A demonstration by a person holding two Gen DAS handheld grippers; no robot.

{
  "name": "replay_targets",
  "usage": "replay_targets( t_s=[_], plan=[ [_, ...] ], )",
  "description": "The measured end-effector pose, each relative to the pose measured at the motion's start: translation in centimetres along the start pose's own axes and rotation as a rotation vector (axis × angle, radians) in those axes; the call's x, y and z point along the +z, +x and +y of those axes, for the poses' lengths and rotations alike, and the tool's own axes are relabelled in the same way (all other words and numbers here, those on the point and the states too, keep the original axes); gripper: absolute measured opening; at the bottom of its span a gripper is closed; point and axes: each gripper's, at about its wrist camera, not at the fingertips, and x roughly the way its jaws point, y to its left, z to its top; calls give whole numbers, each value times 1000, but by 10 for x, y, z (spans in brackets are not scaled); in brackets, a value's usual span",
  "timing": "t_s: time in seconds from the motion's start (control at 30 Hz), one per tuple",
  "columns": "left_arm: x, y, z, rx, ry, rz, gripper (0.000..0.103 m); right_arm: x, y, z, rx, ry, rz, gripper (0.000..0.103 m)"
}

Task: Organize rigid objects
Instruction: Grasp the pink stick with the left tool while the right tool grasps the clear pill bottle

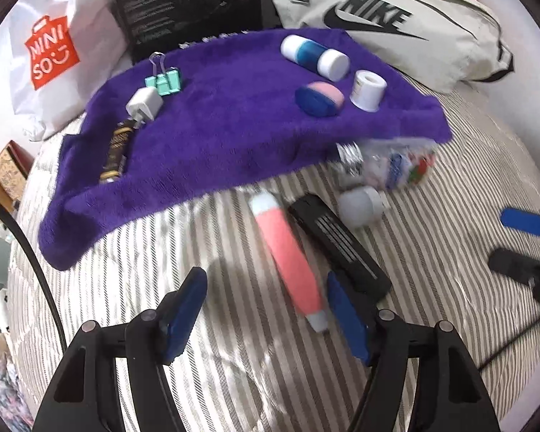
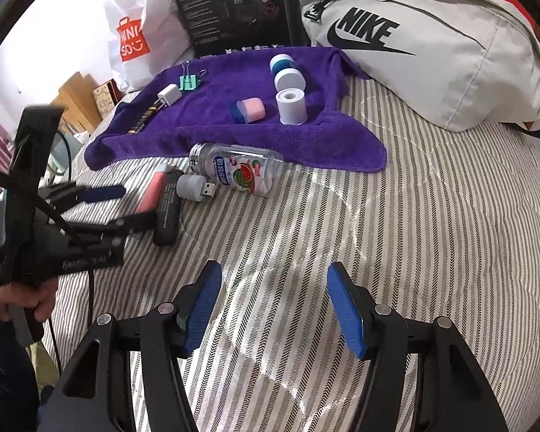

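Left wrist view: pink tube, lying off the purple towel just below its near edge, is being lined up by wide-open left gripper, probably needing closing around next, while right gripper is being held open too.

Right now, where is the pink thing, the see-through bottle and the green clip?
pink tube (image 1: pixel 289 248): left wrist view, middle of its pink body.
clear bottle (image 2: pixel 235 167): right wrist view, on its printed label.
green binder clip (image 1: pixel 163 81): left wrist view, on its green body.
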Motion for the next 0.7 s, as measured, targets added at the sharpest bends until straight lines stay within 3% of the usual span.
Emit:
replay_targets(
  t_s=[0.07, 0.17, 0.57, 0.7],
  plan=[
    [2, 2, 1, 20, -11, -5, 66, 0, 1, 1, -1, 0, 5, 60],
    [-2, 1, 9, -33, -36, -24, 41, -1, 3, 1, -5, 0, 11, 60],
    [7, 7, 7, -51, -21, -56, 39, 1, 15, -5, 11, 27, 13, 60],
    [4, 4, 2, -68, 10, -77, 19, 10, 17, -8, 26, 89, -12, 61]
  ],
)
